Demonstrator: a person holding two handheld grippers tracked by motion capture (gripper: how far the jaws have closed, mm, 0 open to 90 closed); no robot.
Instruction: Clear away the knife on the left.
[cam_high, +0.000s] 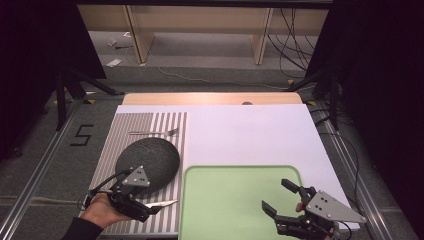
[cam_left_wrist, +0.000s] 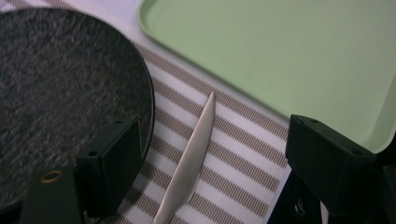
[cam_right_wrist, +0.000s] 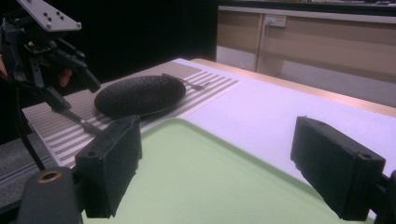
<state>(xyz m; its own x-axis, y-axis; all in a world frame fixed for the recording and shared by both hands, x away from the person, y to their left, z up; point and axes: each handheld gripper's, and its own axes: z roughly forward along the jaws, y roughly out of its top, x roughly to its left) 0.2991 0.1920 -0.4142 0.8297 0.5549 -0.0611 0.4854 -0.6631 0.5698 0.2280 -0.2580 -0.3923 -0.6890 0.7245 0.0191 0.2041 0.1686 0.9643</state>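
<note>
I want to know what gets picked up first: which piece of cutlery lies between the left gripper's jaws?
The knife, lying on the striped placemat beside the dark plate. The fork lies beyond the plate, far from the left gripper.

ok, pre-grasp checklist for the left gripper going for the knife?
1. Left gripper open: ok, jaws spread wide.
2. Knife between the jaws: ok, it lies flat on the striped placemat, not yet gripped.
3. Clearance from dark plate: not ok, one jaw sits over the plate's rim.
4. Right gripper out of the way: ok, open over the green tray.
5. Tray free to receive: ok, nothing lies on it.
6. Fork undisturbed: ok, beyond the plate on the placemat.
</note>
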